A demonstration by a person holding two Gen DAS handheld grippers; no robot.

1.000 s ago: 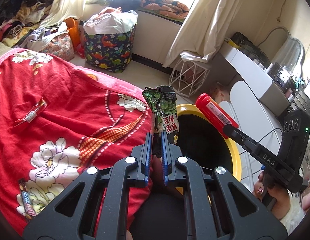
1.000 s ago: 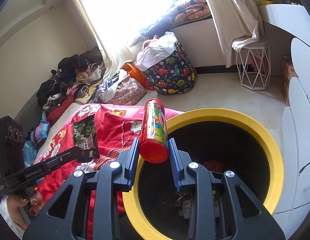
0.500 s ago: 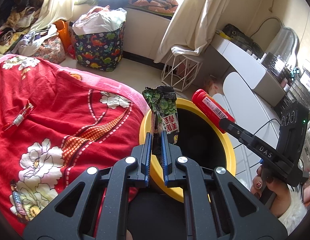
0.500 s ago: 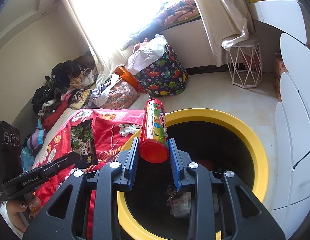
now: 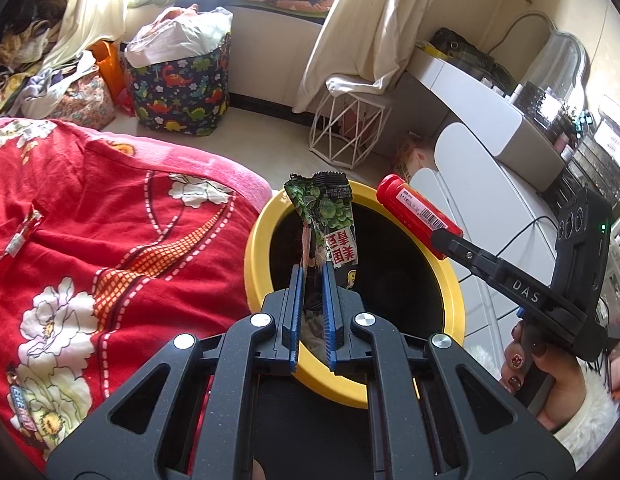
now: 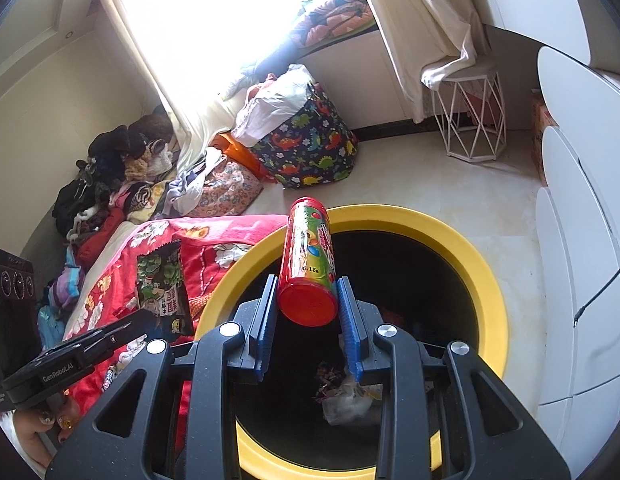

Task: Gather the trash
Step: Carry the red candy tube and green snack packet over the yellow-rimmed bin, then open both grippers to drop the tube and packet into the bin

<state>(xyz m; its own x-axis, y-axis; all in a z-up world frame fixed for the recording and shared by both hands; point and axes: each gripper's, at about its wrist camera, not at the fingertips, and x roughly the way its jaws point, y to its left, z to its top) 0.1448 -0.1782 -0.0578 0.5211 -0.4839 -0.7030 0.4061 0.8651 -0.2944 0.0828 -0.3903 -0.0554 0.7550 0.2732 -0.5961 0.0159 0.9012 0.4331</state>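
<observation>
My left gripper (image 5: pixel 312 280) is shut on a green snack wrapper (image 5: pixel 328 216) and holds it upright over the near rim of the yellow trash bin (image 5: pixel 257 240). My right gripper (image 6: pixel 307 292) is shut on a red candy tube (image 6: pixel 307 264) and holds it over the bin's black opening (image 6: pixel 486 280), where crumpled trash (image 6: pixel 346 396) lies at the bottom. The tube also shows in the left wrist view (image 5: pixel 418 210), and the wrapper shows in the right wrist view (image 6: pixel 161 280).
A red flowered blanket (image 5: pixel 89 240) covers the bed left of the bin, with a candy bar wrapper (image 5: pixel 23 404) and a small wrapper (image 5: pixel 21 232) on it. A dinosaur-print basket (image 5: pixel 181 84), a white wire stool (image 5: pixel 350 128) and white furniture (image 5: pixel 490 128) stand beyond.
Both grippers have moved toward and over the bin with their items still held. The bin now sits nearer the middle of both views.
</observation>
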